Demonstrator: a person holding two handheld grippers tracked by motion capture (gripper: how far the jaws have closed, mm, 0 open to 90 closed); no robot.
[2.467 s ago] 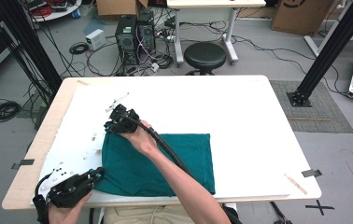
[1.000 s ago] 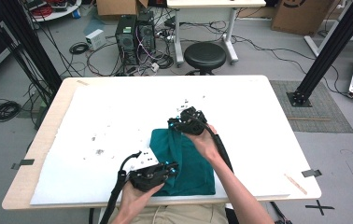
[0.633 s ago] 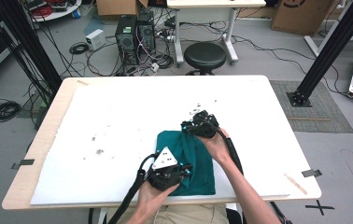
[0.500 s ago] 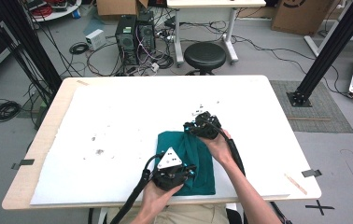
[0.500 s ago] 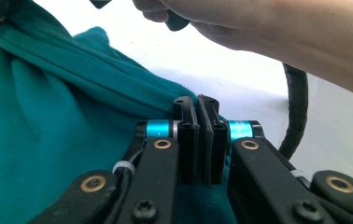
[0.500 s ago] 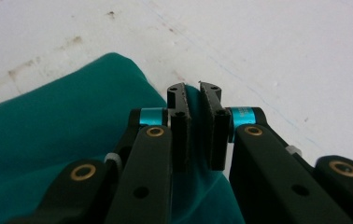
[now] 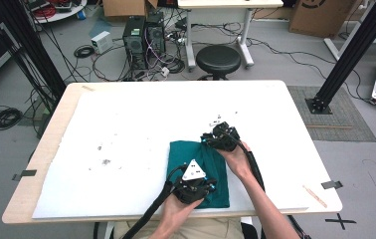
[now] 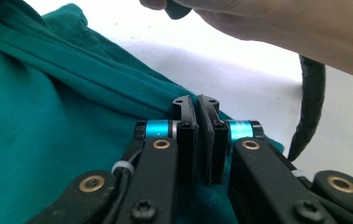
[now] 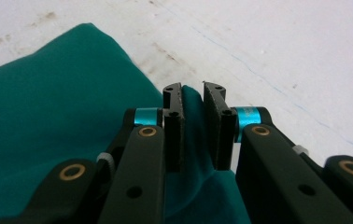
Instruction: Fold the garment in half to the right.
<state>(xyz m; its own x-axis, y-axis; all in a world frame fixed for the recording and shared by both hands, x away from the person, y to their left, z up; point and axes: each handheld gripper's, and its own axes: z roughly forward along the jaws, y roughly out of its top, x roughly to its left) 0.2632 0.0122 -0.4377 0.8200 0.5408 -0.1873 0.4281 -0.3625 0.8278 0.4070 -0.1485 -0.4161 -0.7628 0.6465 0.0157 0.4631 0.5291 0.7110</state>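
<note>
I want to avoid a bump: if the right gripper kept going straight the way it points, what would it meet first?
Probably just bare white table cover: beyond the right gripper, shut on the green cloth, nothing else lies ahead, though depth is unclear.

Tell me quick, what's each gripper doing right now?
Left gripper: closed, pinching the green cloth.
Right gripper: closed on a fold of the same cloth.

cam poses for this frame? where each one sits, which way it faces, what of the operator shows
High view: above the person's side, facing forward and down on the white table; both forearms, left gripper, right gripper.
Left gripper view: rides the left gripper, along shut jaws over the green cloth; the other hand above.
Right gripper view: rides the right gripper, jaws pinching a cloth fold.
All share the cloth.
</note>
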